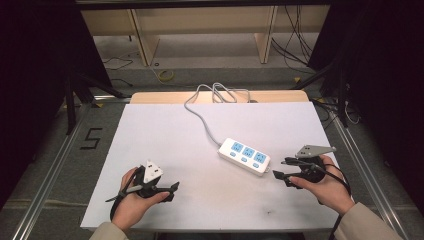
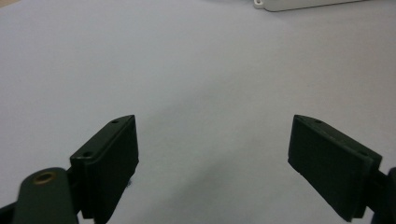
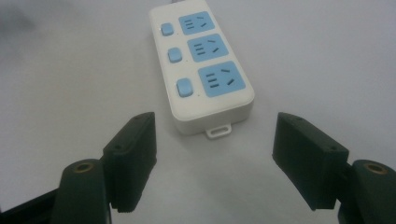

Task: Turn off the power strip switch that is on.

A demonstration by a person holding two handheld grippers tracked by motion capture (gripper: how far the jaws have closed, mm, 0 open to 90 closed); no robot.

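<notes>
A white power strip (image 1: 244, 156) with three blue sockets and three blue switches lies right of centre on the white board (image 1: 165, 135). Its grey cable (image 1: 202, 117) runs off over the far edge. My right gripper (image 1: 280, 168) is just right of the strip's near end and points at it. In the right gripper view the strip (image 3: 205, 65) lies just ahead of the right gripper (image 3: 215, 135), whose jaws stand open and empty. My left gripper (image 1: 172, 191) rests at the front left, pointing right. Its jaws stand wide apart over bare board in the left gripper view (image 2: 212, 140), where the strip's corner (image 2: 299, 3) shows at the top edge.
The board lies on a wooden tabletop (image 1: 150, 96) whose far edge shows behind it. Metal rails (image 1: 55, 165) run along both sides of the table. The floor at the left bears a marked "5" (image 1: 91, 138). Loose cables (image 1: 295, 45) and shelving stand beyond.
</notes>
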